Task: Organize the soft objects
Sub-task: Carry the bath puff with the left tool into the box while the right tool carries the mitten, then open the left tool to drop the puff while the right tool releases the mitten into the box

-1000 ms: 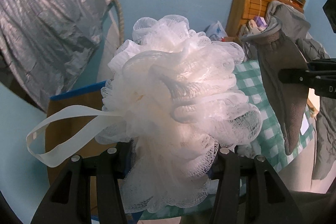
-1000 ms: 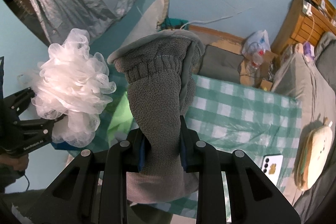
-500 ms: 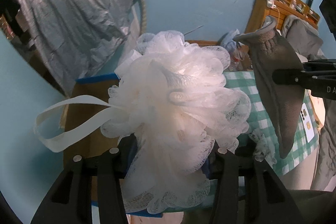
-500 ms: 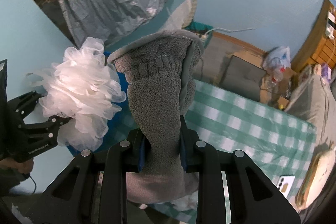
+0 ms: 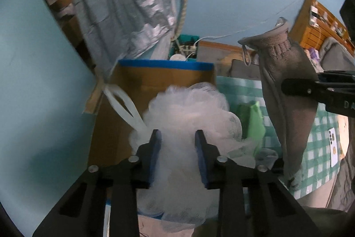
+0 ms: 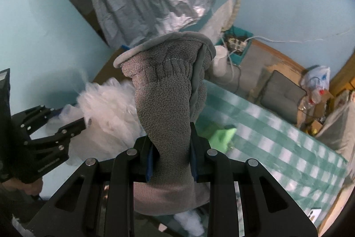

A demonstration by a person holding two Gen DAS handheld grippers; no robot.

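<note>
Left tongs (image 5: 177, 143), jaws closing on the white mesh loofah (image 5: 190, 117), and right tongs (image 6: 169, 150), clamping the grey glove (image 6: 165, 103), hang over the cardboard box (image 5: 155, 81), likely for drop-off.

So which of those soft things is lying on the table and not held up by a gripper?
The green cloth. It lies on the checked tablecloth, while the white mesh puff and grey glove are each in a gripper.

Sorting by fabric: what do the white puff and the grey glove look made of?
White puff: looks like gathered nylon-type mesh netting, sheer and ruffled, with a flat ribbon loop. Grey glove: seemingly matte, nubby fleece, with smooth cuff binding and elastic gathers.
</note>
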